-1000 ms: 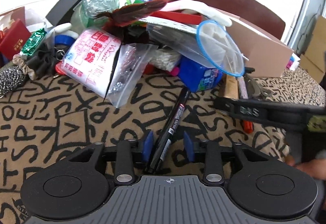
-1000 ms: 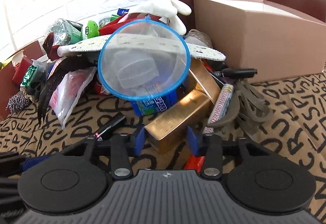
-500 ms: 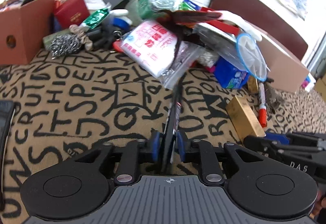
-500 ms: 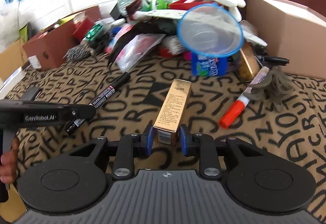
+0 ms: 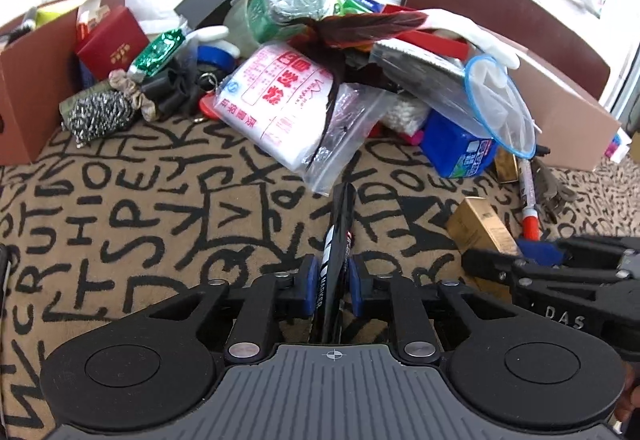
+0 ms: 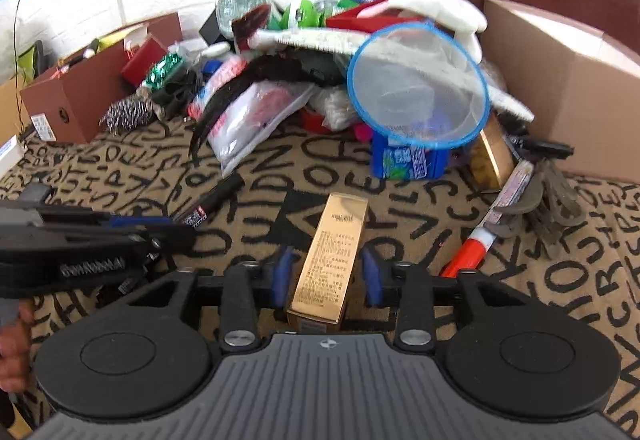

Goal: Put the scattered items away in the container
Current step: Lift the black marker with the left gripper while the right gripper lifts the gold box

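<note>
My left gripper [image 5: 334, 282] is shut on a black marker pen [image 5: 340, 224], which points forward over the lettered rug. In the right wrist view this gripper [image 6: 160, 230] shows at the left with the marker [image 6: 212, 200]. My right gripper [image 6: 328, 276] stands open around a gold box [image 6: 334, 252]; small gaps show between the blue pads and the box sides. The gold box also shows in the left wrist view [image 5: 480, 226]. A brown cardboard box [image 5: 28, 80] with items in it stands at the far left. A second cardboard box [image 6: 560, 80] stands at the right.
A heap of clutter lies along the wall: a blue-rimmed net [image 6: 416, 92], a white glove [image 6: 440, 8], a pink-printed bag [image 5: 276, 96], a blue pack [image 6: 408, 160], a steel scourer [image 5: 100, 116]. A red-capped marker [image 6: 492, 224] and grey gloves [image 6: 556, 200] lie at the right.
The right gripper's jaws have opened off the gold box, which stays between them. The left gripper still holds the marker and has shifted slightly toward the heap.
</note>
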`<control>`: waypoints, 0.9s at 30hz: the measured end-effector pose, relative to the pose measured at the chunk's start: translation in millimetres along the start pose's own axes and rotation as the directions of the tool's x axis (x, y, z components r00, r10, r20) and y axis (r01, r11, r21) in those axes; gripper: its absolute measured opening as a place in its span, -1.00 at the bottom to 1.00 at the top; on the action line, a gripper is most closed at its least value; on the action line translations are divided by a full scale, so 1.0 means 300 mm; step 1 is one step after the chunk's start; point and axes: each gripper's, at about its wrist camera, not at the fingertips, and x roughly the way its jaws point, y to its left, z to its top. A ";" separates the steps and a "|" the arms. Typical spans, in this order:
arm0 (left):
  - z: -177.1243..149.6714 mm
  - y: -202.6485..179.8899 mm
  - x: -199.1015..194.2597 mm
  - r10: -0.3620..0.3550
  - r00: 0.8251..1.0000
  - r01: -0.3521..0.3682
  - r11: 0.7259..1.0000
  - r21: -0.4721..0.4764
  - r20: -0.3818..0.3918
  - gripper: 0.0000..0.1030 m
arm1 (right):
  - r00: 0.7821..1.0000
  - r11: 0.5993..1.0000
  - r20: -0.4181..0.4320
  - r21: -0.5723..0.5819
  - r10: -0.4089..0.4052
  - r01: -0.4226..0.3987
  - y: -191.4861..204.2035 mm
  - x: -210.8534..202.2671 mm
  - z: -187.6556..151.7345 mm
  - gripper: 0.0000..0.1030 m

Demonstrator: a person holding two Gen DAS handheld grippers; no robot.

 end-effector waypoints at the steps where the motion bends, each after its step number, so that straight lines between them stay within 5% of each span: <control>1: 0.001 0.004 0.001 -0.003 1.000 0.003 1.000 -0.002 -0.001 -0.52 | 1.000 1.000 -0.009 -0.003 0.005 -0.005 -0.001 0.004 -0.004 -0.42; 4: 0.003 -0.001 0.008 -0.001 1.000 0.001 1.000 0.006 0.003 -0.33 | 1.000 1.000 -0.026 0.005 0.011 -0.011 -0.004 0.016 -0.009 -0.42; 13: 0.010 -0.015 0.016 0.007 1.000 -0.007 0.999 0.049 -0.006 -0.31 | 1.000 1.000 -0.032 -0.008 -0.001 0.001 0.005 0.034 0.007 -0.42; 17: 0.015 -0.016 0.015 0.018 1.000 -0.018 0.998 0.054 -0.003 -0.80 | 1.000 1.000 -0.031 -0.023 -0.002 0.001 0.010 0.035 0.007 -0.45; 27: 0.043 0.058 -0.116 0.019 0.997 -0.015 0.999 -0.047 0.075 -0.81 | 0.995 0.994 -0.022 -0.030 0.102 -0.103 0.070 -0.016 0.043 -0.46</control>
